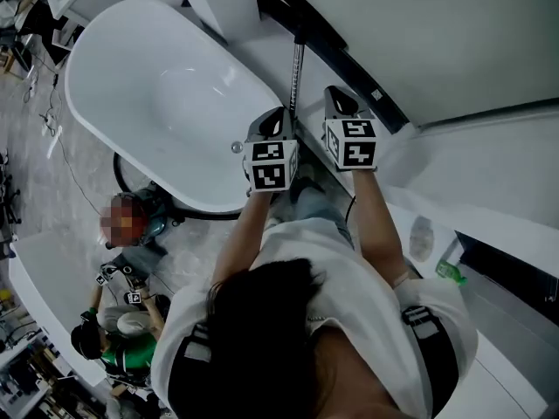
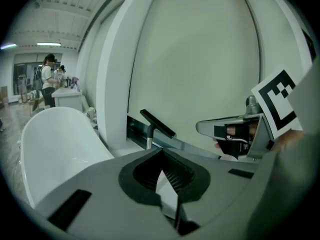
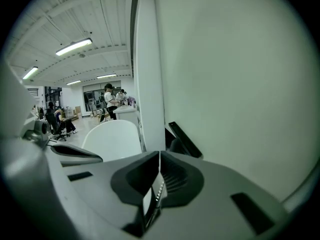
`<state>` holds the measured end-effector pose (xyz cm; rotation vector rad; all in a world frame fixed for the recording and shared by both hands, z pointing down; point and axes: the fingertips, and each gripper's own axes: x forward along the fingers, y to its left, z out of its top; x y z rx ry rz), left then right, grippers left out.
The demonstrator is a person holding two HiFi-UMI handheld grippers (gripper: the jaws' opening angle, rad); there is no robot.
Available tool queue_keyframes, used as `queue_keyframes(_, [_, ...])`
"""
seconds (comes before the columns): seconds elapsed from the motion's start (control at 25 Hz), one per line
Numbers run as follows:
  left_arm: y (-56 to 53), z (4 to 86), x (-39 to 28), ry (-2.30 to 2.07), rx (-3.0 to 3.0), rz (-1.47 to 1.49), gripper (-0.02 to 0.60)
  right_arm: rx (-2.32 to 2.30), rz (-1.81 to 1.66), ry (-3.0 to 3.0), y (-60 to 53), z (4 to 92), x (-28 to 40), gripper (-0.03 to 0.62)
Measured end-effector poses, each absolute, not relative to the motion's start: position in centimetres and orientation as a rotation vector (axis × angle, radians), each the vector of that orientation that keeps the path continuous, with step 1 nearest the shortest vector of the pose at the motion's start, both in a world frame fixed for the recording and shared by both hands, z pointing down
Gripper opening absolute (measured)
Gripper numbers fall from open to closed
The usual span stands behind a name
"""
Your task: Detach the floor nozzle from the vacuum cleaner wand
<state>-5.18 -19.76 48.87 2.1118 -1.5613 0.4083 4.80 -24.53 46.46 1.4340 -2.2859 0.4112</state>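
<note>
Head view from above: both arms are out in front, with the left tool and right tool side by side, each carrying a white cube with black square markers. Just ahead of them stands the vacuum wand, a thin shiny metal tube, squeezed between the end of a big glossy white oval bathtub and the plain pale wall. Neither tool is touching it.

The tool views fill in the rest. In the left one, the floor nozzle is a flat matte black bar sitting crosswise on top of the tube like a T, so it's attached and pointing up. The right tool view only catches the black bar's end by the wall. Both show grey plastic jaws with black ribbed pads pressed together and nothing between them, so both tools are closed and empty.

Only the head view shows a person crouched on the floor beside the tub, and a green bottle off to the right. Only the tool views show people standing at a table far back, under long ceiling strip lights.
</note>
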Motion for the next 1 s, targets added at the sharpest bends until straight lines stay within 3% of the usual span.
queue_keyframes(1.0, [-30.6,47.6,-2.3,-1.656,2.023,0.351,0.003,1.317,0.392,-2.313,-36.5,45.5,7.0,0.017])
